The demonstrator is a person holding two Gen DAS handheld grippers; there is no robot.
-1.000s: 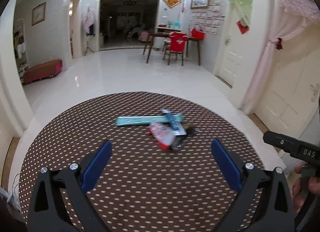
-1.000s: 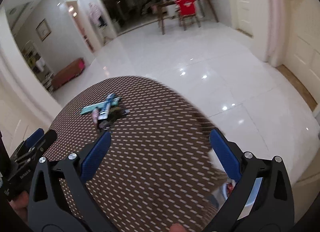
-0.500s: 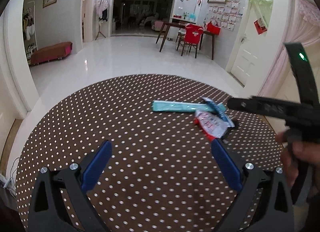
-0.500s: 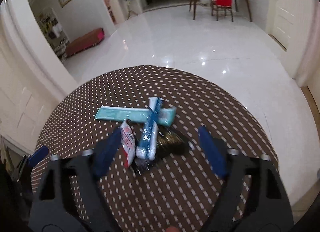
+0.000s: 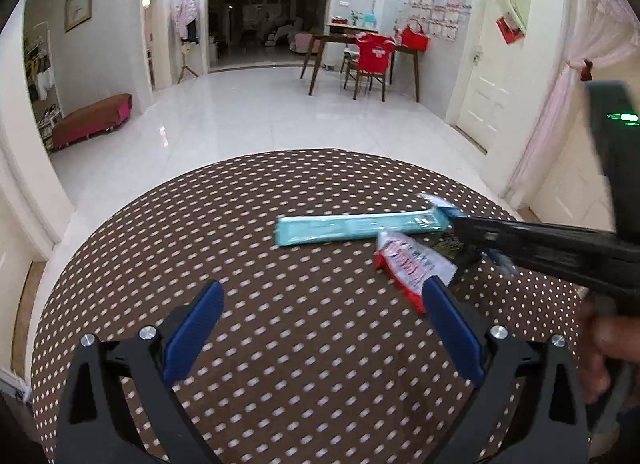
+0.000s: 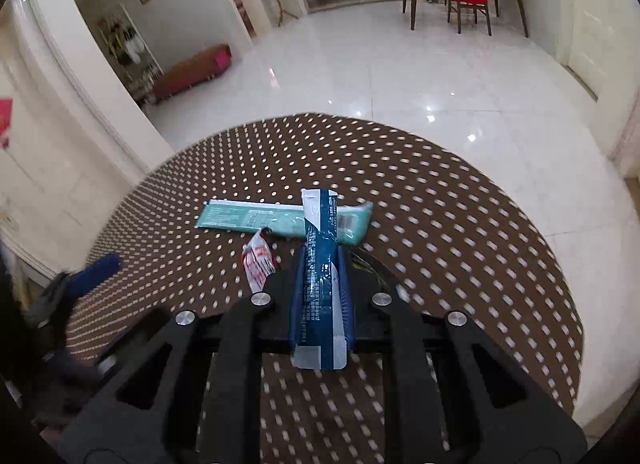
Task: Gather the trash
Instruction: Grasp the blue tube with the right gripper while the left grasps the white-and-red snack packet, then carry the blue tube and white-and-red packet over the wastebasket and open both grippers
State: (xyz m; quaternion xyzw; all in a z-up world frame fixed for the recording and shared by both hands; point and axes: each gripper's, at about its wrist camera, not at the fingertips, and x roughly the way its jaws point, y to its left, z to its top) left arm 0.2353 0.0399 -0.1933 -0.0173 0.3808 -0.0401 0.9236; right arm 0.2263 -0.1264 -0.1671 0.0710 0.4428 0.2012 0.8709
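Observation:
A small pile of trash lies on the round brown polka-dot table (image 5: 240, 248). A long teal wrapper (image 5: 352, 227) (image 6: 256, 219) lies flat. A red-and-white wrapper (image 5: 412, 264) (image 6: 258, 260) lies beside it. My right gripper (image 6: 321, 260) is shut on a dark blue wrapper (image 6: 320, 272) that lies across the teal one. A dark wrapper (image 6: 370, 264) is mostly hidden under the gripper. My left gripper (image 5: 320, 308) is open and empty, near the table's front, its right fingertip close to the red-and-white wrapper. The right gripper's body (image 5: 552, 248) reaches in from the right.
The table edge curves all round, with white tiled floor (image 5: 260, 115) beyond. A dining table with a red-covered chair (image 5: 370, 63) stands far back. A low maroon bench (image 5: 92, 119) stands at the left wall.
My right gripper moved in over the pile and closed on the dark blue wrapper. My left gripper stayed open and shifted left, so the pile now sits to its right.

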